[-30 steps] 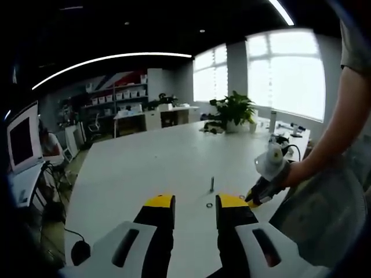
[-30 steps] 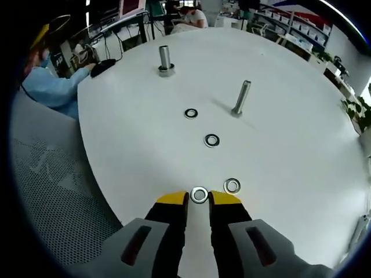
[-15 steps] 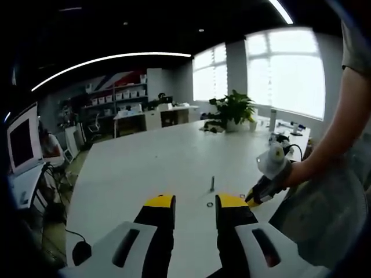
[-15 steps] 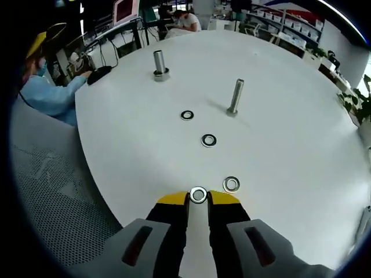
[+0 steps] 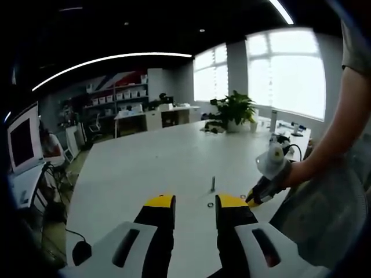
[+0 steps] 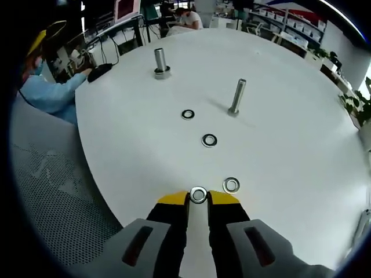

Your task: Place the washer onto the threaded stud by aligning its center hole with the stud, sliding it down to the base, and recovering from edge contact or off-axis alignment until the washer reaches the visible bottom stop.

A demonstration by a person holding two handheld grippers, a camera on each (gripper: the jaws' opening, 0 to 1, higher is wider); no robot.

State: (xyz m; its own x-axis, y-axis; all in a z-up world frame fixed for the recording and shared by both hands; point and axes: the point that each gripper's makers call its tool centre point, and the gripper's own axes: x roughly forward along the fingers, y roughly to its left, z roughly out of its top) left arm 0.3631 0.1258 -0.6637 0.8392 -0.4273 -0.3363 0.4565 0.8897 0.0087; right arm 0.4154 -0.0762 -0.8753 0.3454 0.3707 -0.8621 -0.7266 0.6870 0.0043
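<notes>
- Silver and ring-shaped, a small metal washer (image 6: 199,194) sits pinched between the yellow tips of the right gripper (image 6: 199,198), low over the near edge of the round white table (image 6: 145,162).
- Three more loose silver washers lie flat on the table: one (image 6: 231,185) just beside the right gripper's tip, one (image 6: 209,139) farther out, and one (image 6: 188,114) beyond that.
- Ahead stands the bare threaded metal stud (image 6: 237,97), upright, well apart from the held washer; a second, thicker steel post (image 6: 160,61) stands farther left.
- In the left gripper view, the left gripper (image 5: 195,204) hangs with its jaws apart, holding nothing, above the table with a washer (image 5: 210,204) and the stud (image 5: 213,183) just ahead; the right gripper (image 5: 255,198) comes in from the right.
- By my reading, the pick-up is done and the carry to the stud is in hand.
- Next calls for lifting the washer above the stud's top, levelling it, centring its hole on the axis, then lowering it.
</notes>
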